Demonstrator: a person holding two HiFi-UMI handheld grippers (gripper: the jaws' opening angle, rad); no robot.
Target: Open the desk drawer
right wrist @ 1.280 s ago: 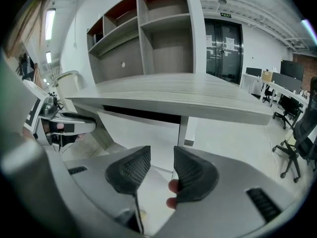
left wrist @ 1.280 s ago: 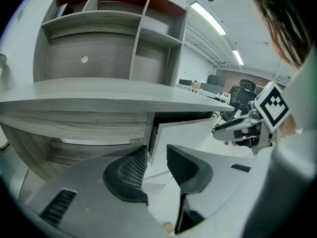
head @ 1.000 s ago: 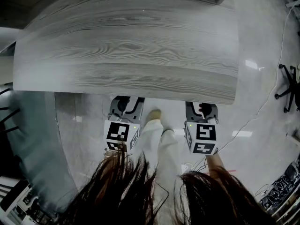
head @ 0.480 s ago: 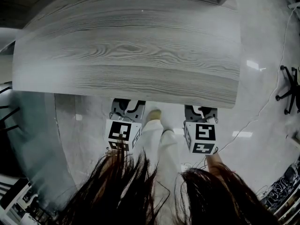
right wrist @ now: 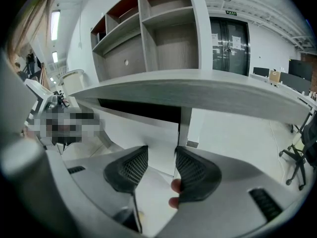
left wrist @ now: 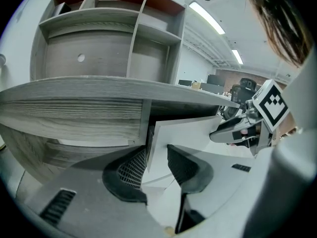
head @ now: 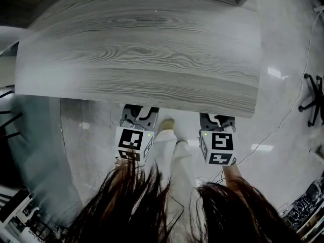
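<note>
Hardly anything has shifted over the last second: the left tongs [left wrist: 157, 155] and right tongs [right wrist: 161, 155] hang just under the near edge of the grey wood-grain table [head: 142, 59]. The right tongs have just been opening and now stand wide, the right end of the white drawer front [right wrist: 148, 133] between them, unpressed. The left tongs are likewise apart around its left end.
</note>
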